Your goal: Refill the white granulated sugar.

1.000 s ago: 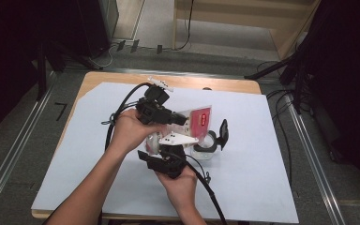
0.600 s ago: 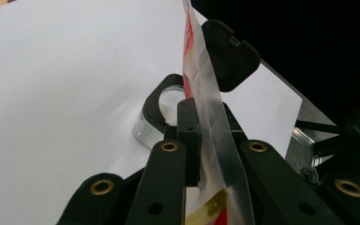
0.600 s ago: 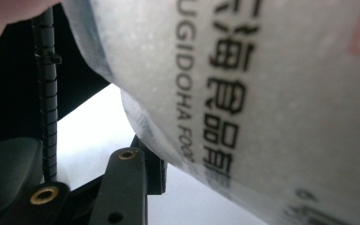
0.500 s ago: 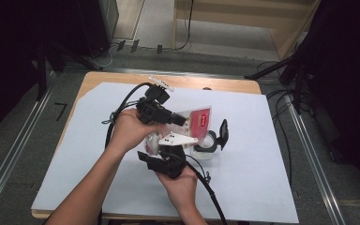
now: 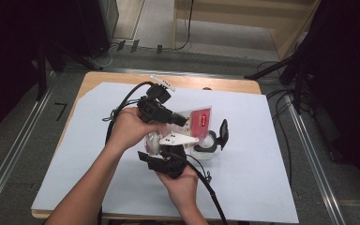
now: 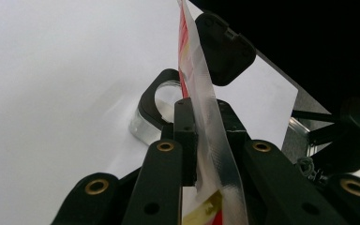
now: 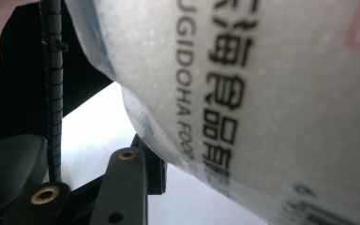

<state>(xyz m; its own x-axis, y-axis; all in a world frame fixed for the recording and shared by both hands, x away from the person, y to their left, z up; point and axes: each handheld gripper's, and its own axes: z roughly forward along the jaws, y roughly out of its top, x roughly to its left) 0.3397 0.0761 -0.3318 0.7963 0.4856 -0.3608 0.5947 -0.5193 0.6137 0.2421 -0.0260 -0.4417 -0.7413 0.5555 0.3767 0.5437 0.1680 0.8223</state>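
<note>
White-covered wooden table point(image 5: 98, 79) on grey floor point(image 5: 23, 140), dark surroundings.

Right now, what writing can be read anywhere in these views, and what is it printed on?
"UGIDOHA FOO": black Latin letters on the clear pouch, cut off at both ends.
Black Chinese characters beside them on the same pouch: large, partly cut off, so I leave them unread.
"7": dark mark on the floor left of the table.
Red label on the pouch in the high view: print too small to read.
</note>
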